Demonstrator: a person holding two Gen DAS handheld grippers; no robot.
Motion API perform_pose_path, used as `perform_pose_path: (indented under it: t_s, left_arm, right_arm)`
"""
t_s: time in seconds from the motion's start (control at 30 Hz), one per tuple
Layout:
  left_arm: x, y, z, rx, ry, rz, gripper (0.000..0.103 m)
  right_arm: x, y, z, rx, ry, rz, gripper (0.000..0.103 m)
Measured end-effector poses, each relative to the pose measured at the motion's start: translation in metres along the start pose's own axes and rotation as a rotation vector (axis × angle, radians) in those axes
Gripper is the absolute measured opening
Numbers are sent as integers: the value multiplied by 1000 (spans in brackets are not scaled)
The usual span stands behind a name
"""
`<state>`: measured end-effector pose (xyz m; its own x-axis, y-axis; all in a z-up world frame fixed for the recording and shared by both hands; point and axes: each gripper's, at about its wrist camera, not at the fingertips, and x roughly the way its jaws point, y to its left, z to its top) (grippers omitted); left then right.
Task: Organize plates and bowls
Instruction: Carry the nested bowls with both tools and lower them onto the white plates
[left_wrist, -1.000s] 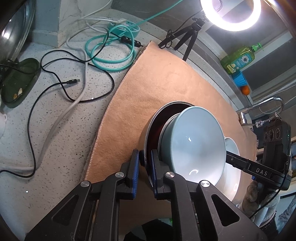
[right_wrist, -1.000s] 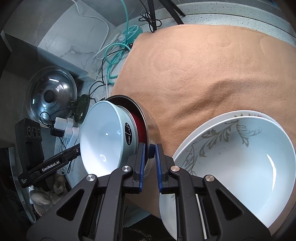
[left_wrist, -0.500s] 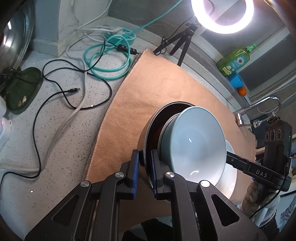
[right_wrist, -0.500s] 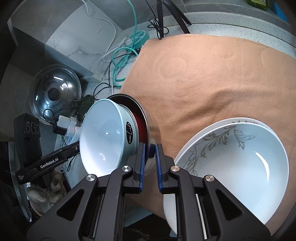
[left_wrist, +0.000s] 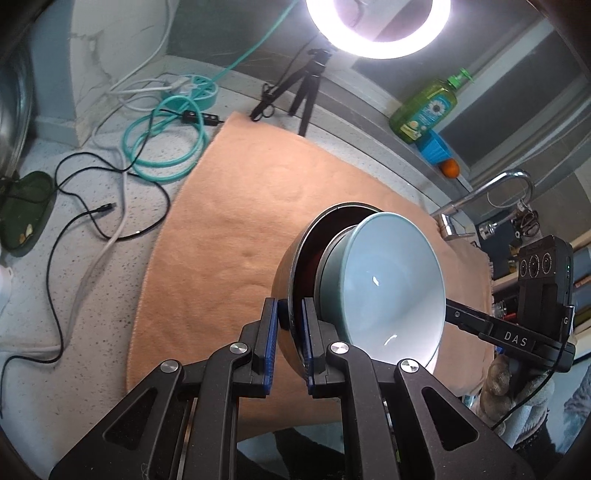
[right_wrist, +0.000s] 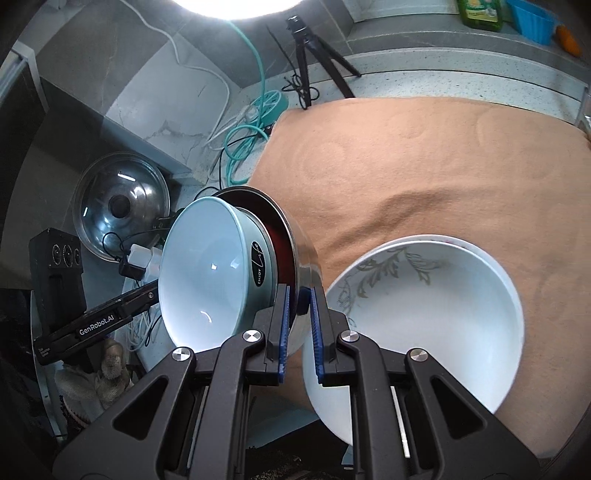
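Left gripper (left_wrist: 289, 345): seen at the bottom centre of the left wrist view; its jaws are clamped on the rim of the metal bowl (left_wrist: 291, 273).
Right gripper (right_wrist: 298, 334): seen at the bottom centre of the right wrist view; its jaws are clamped on the opposite rim of the same metal bowl (right_wrist: 304, 258).
Metal bowl: held tilted between both grippers above the cloth, its dark red inside turned sideways.
Blue bowl (left_wrist: 391, 291): nested inside the metal bowl, tilted with it; its pale inside faces the right of the left wrist view and the left of the right wrist view (right_wrist: 207, 277).
White bowls (right_wrist: 432, 317): stacked at the lower right of the right wrist view, the top one marked with a leaf pattern, resting on the cloth.
Cloth (left_wrist: 236, 236): an orange sheet spread over the speckled tabletop (left_wrist: 74, 258).
Cables (left_wrist: 162, 147): teal, black and white ones lie coiled at the upper left of the left wrist view.
Ring light (left_wrist: 376, 29): lit at the top edge, on a small tripod.
Pot lid (right_wrist: 120, 206): placed at the left of the right wrist view.
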<state>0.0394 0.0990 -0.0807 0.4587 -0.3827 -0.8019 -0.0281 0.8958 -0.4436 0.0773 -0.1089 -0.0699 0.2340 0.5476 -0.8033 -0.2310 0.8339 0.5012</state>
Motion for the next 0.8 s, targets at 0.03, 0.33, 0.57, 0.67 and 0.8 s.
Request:
perform_pose_path:
  t_s: [0.03,0.33,0.57,0.67,0.8]
  left_arm:
    - [1,-5,0,9,1,-4,9]
    - [19,-47,-3,87,42,-44,9]
    - [41,-71,-10,133,95,-66,9]
    - [49,-78,-13,145,115,-67,9]
    - [57,-84,-17,155,138,-66,9]
  right_arm:
    - [-4,-3,-1,6,-1,2,11]
    - [-41,-39,-16,69,-52,-27,11]
    - [-61,-70,-33,126,-73,-64,11]
    - [-63,-81,-38,151,-73,-74,11]
    - [-65,-92,-45,170,-70,-86,11]
